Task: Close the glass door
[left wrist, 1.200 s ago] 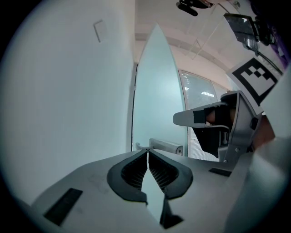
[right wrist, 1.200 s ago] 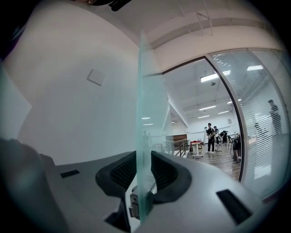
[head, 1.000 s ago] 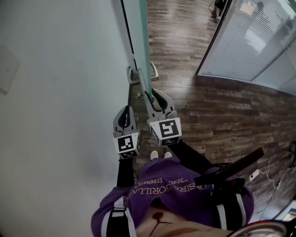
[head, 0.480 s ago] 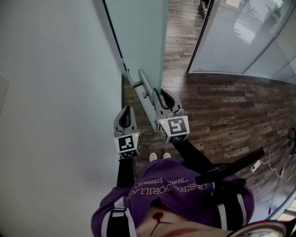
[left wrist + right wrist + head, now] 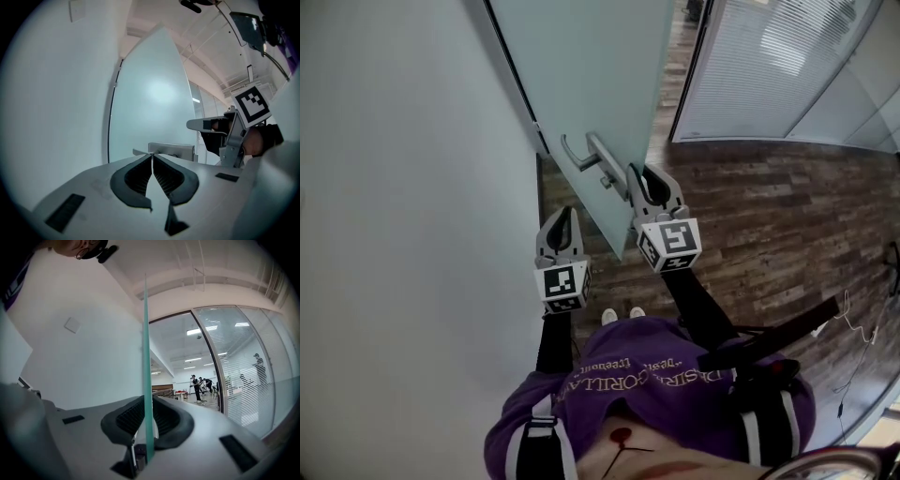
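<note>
The frosted glass door (image 5: pixel 591 66) stands partly swung, hinged by the white wall. Its metal lever handle (image 5: pixel 598 159) sits at the door's near edge. My right gripper (image 5: pixel 644 174) straddles that edge just below the handle. In the right gripper view the green glass edge (image 5: pixel 146 357) runs straight between the pads of the right gripper (image 5: pixel 147 401), whose jaws are closing and look pressed on the glass. The left gripper (image 5: pixel 560 216) hangs beside the door's face, shut and empty. In the left gripper view the left gripper (image 5: pixel 152 154) points at the door (image 5: pixel 150 103) and handle plate (image 5: pixel 171 150).
A white wall (image 5: pixel 412 187) runs close on the left. A glass partition with blinds (image 5: pixel 769 75) stands to the right over dark wood flooring (image 5: pixel 759 216). Several people (image 5: pixel 197 383) stand far down the hall beyond the doorway.
The door has swung, so its face fills more of the head view and the handle shifted right. Both grippers moved with it, the right one staying on the edge.
</note>
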`<state>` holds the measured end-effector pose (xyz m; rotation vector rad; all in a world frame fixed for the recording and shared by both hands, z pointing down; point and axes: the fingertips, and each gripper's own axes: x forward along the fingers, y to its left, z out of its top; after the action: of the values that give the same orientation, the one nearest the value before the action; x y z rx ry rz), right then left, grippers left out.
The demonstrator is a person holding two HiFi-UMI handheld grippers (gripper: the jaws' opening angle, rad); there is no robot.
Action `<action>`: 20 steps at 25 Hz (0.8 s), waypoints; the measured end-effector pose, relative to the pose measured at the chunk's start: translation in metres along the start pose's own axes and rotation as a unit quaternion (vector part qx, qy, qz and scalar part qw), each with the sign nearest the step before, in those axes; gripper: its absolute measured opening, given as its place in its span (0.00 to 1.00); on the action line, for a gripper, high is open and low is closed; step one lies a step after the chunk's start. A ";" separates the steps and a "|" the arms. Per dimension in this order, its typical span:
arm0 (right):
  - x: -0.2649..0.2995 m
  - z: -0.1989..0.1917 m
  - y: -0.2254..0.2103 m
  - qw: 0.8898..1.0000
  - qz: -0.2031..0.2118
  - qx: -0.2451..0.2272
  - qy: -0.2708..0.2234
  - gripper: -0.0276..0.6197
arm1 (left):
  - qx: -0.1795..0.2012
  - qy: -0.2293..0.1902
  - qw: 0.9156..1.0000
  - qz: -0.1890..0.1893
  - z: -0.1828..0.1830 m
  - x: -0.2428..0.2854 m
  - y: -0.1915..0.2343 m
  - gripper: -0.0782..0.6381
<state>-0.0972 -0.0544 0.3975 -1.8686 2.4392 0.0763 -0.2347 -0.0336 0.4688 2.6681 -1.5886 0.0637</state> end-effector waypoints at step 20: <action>0.012 0.004 -0.084 1.000 0.004 0.018 0.001 0.11 | 0.305 0.052 0.946 -0.098 0.002 0.150 -0.027 0.23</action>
<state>-0.0194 -0.0878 0.3925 -1.8458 2.4338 0.0312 -0.1393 -0.1519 0.4741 3.1785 -1.4368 0.7996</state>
